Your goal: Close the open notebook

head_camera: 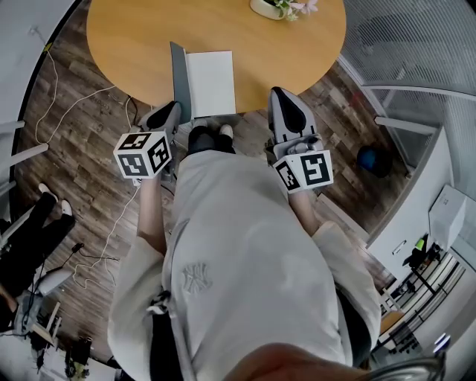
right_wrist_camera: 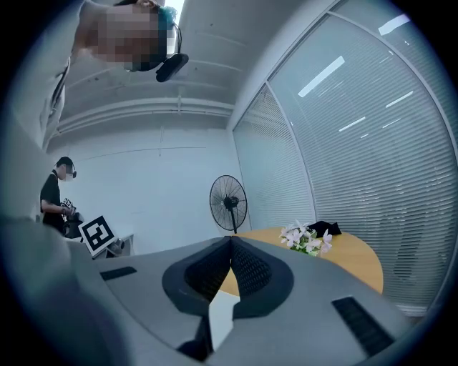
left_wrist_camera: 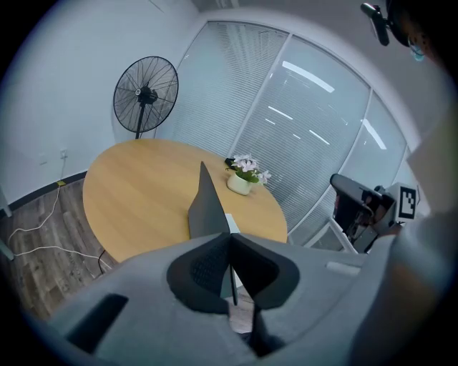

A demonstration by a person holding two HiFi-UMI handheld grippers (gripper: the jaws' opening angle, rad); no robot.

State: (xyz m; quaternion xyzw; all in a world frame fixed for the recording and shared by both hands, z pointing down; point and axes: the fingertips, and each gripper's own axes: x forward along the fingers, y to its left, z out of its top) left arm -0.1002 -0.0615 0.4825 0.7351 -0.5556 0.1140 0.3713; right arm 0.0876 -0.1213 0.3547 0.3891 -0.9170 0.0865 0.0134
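Observation:
The notebook [head_camera: 212,82] lies open near the front edge of the round wooden table [head_camera: 126,37]. Its white page lies flat and its grey cover [head_camera: 178,74] stands upright at the left. In the left gripper view that grey cover [left_wrist_camera: 207,207] rises just beyond the jaws. My left gripper [head_camera: 174,109] is shut and holds nothing, just short of the table edge at the cover's left. My right gripper [head_camera: 280,94] is also shut and empty, to the right of the page. Below its closed tips [right_wrist_camera: 230,240] a bit of white page [right_wrist_camera: 222,314] shows.
A white pot of flowers [head_camera: 274,7] stands at the table's far side. A floor fan [left_wrist_camera: 147,93] stands behind the table by the blinds. Cables [head_camera: 67,111] run over the wooden floor at the left. Another person [right_wrist_camera: 57,193] stands by the far wall.

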